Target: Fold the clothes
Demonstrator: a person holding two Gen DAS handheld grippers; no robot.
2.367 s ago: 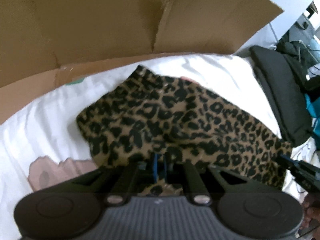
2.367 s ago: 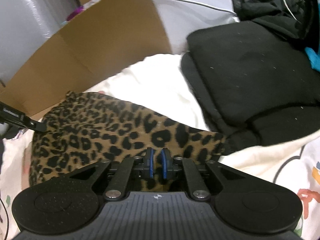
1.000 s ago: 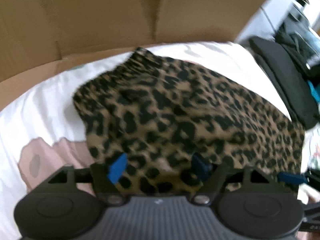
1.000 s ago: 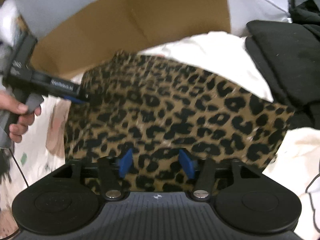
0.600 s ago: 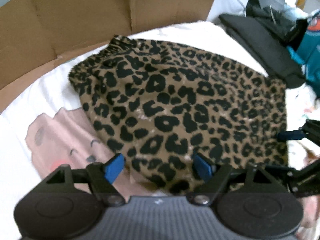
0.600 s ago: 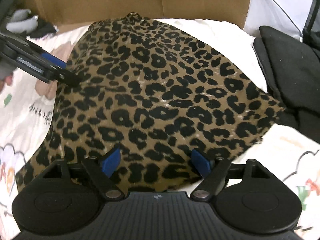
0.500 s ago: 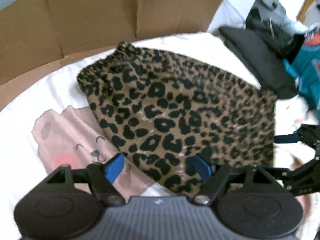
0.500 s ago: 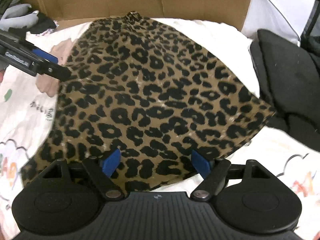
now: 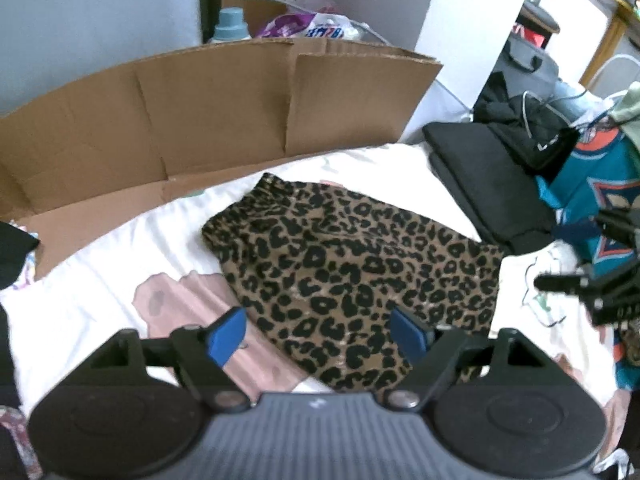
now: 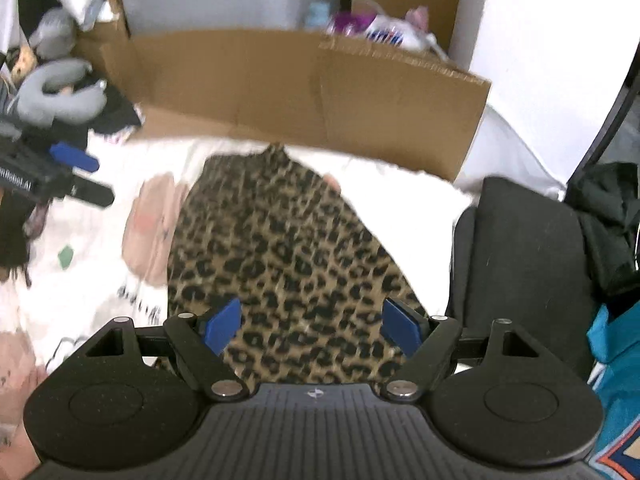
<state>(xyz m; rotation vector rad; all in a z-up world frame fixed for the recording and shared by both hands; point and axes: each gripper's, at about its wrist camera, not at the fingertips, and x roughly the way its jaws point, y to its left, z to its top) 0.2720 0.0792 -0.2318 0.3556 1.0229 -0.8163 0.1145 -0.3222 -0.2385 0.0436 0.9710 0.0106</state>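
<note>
The brown-and-black leopard-print garment (image 9: 352, 272) lies flat, long axis running eleven to five o'clock. Both the left gripper (image 9: 320, 334) and right gripper (image 10: 314, 326) hang wide, empty, the right nearer.

Soft even indoor light, no hard shadows. Right wrist view motion-blurred, white wall (image 10: 532, 40) blown out. Strong fisheye bending, dark vignette at corners.
</note>
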